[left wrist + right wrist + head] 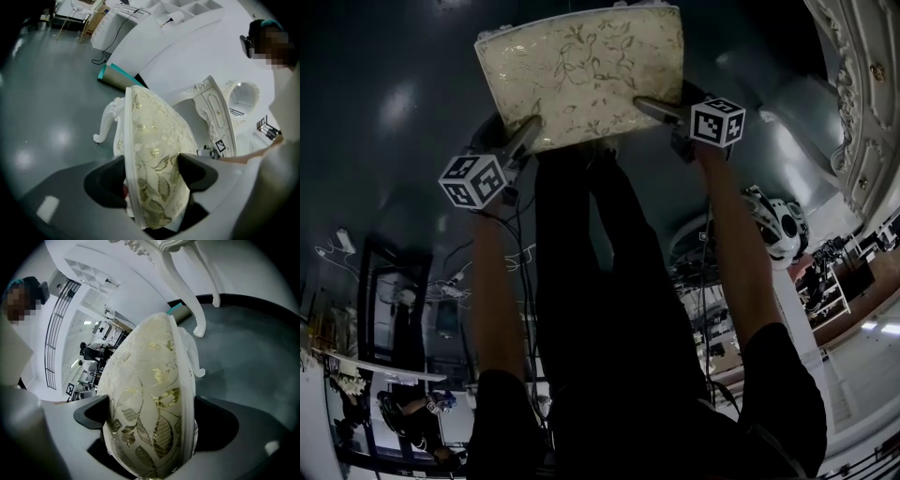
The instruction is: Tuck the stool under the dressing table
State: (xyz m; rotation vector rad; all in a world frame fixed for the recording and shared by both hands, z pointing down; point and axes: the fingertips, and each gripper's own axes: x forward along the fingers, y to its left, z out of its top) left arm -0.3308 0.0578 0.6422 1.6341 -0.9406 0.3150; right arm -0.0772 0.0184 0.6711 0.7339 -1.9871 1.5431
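The stool (581,70) has a cream cushion with a gold leaf pattern and white carved legs (105,126). It stands on the dark grey floor ahead of me. My left gripper (530,127) is at the cushion's near left corner. In the left gripper view the seat edge (154,136) sits between the jaws and both pads (197,171) press on it. My right gripper (647,105) grips the near right corner the same way, with the cushion (150,380) filling its jaws. The ornate white dressing table (862,84) stands to the right of the stool, and its curved legs (187,291) rise behind it.
A long curved white counter (178,37) runs behind the stool. A teal-edged roll (115,75) lies at the foot of that counter. A white helmet-like object (773,220) sits at my right. A person (281,93) stands at the right edge.
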